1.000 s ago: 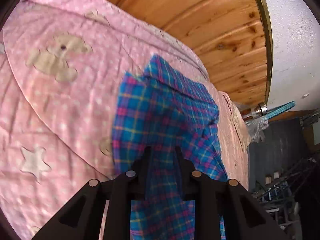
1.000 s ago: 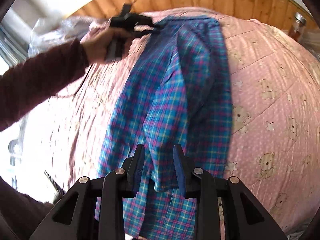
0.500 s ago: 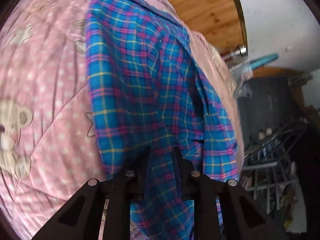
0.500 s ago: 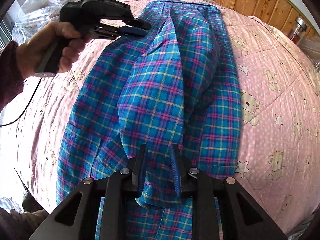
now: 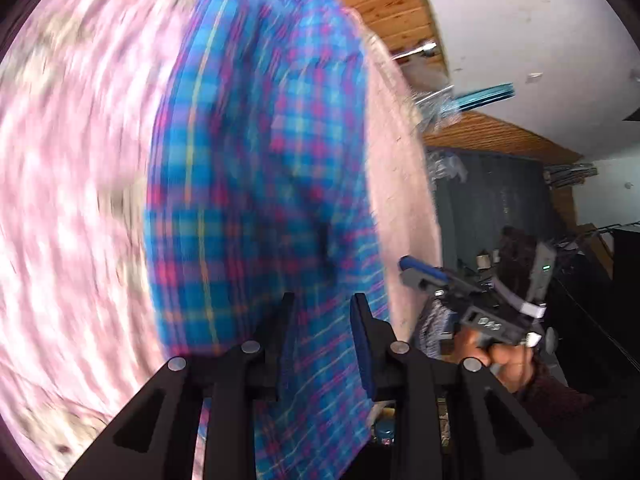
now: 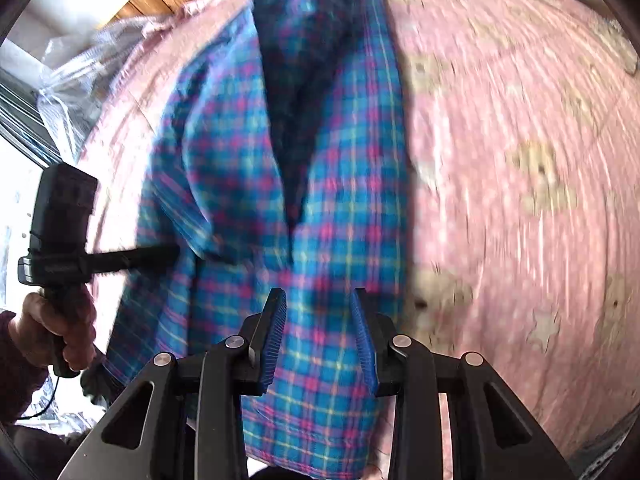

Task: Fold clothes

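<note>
A shirt lies on the bed, running from near edge to far. The left tool touches the shirt's left edge; the right tool hangs over its near end.

Both views are bright with daylight. In the right wrist view the light comes from the far left edge, where a window area is blown out to white. Heavy motion blur smears the pink quilt into curved streaks on the left of the left wrist view, and the plaid shirt is soft in both. A dark shadow fills the shirt's fold at upper centre. Fisheye distortion bends the edges, and black vignetting rounds every corner.
</note>
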A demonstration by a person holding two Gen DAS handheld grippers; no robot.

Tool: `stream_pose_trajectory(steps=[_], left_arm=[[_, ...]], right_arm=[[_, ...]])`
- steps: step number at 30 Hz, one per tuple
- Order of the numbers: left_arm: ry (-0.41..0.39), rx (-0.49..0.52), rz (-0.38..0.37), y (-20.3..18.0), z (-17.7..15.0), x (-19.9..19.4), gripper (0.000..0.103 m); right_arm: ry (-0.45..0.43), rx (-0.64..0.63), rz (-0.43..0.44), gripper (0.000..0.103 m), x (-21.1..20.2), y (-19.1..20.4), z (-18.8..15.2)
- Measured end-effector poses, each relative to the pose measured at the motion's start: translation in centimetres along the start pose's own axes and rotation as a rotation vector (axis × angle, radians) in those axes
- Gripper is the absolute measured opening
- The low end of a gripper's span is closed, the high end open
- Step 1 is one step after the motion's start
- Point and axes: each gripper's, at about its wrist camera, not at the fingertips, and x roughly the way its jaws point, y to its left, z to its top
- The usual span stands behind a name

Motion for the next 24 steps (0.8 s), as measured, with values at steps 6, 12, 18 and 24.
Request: stream_pose_trajectory(steps=[6,12,18,24], left_arm=[[-0.16,-0.013,0.007,-3.2,-5.0,-4.2,0.029],[-0.145,-0.103,0.082,-0.3,-8.7,-3.1,0.026],[-0.253,-0.108,0.165,-2.0,-10.6,-7.6,0.042],[-0.255,-0.192,0.266,-0.1,-10.6,-6.8,0.063]], right_arm=[[-0.132,0.033,0.038,0.039,-7.7,-0.7,-2.6],[-0.056,-0.027,0.082,0.039,-3.7,-3.2,-5.3],[-0.099,-0.01,0.045,0.044,-7.9,-3.7,-5.6],[-0.015,-0.118,0.059,0.026,-6.1,-1.6,-6.6]])
